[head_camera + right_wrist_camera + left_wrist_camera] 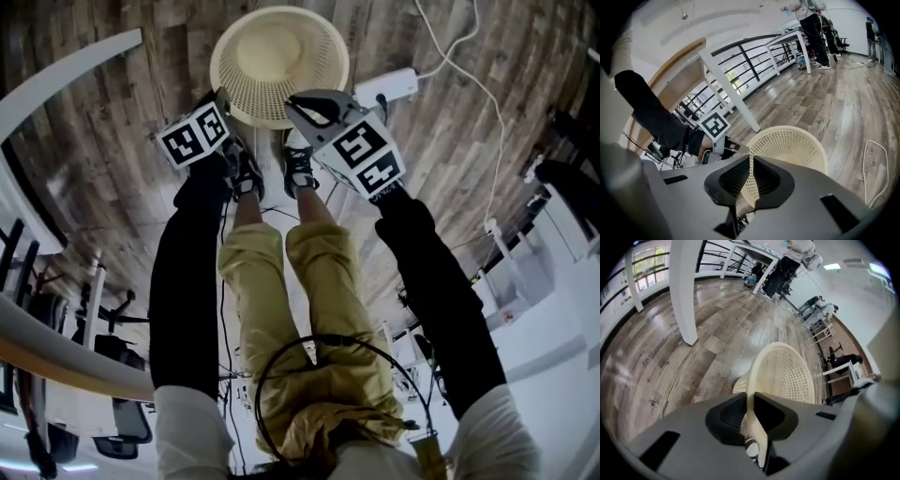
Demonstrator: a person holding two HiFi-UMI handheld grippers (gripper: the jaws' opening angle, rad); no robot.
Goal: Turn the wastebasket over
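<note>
Head view: the basket (278, 58) is on the wood floor (122, 122), mouth up, just beyond both sets of fingers. The left gripper (221, 97) reaches its near rim from the left and the right gripper (300, 105) reaches it from the right, so the basket's near edge lies between the two. Behind the fingers, toward the person, are two shoes (246, 174). Past the right fingers, a power strip (386, 86) and a white cable (473, 56) lie on the floor.

Left gripper view: the left gripper (750, 401) has its fingers closed on the basket's (787, 376) rim. The cream band runs through the narrow gap and touches both pads. The rest of the basket stands ahead of the fingers and to their right, its mesh inside facing the camera. A white post (686, 291) stands well beyond, to the left.

Right gripper view: the right gripper (751, 163) is clamped on the basket's (792, 145) mesh wall, a strip of it pinched between the pads. The open mouth lies just ahead of the fingers and to their right. To their left, close by, is the left gripper's marker cube (715, 125) at the same rim. A loop of cable (874, 168) lies on the floor far to the right.
</note>
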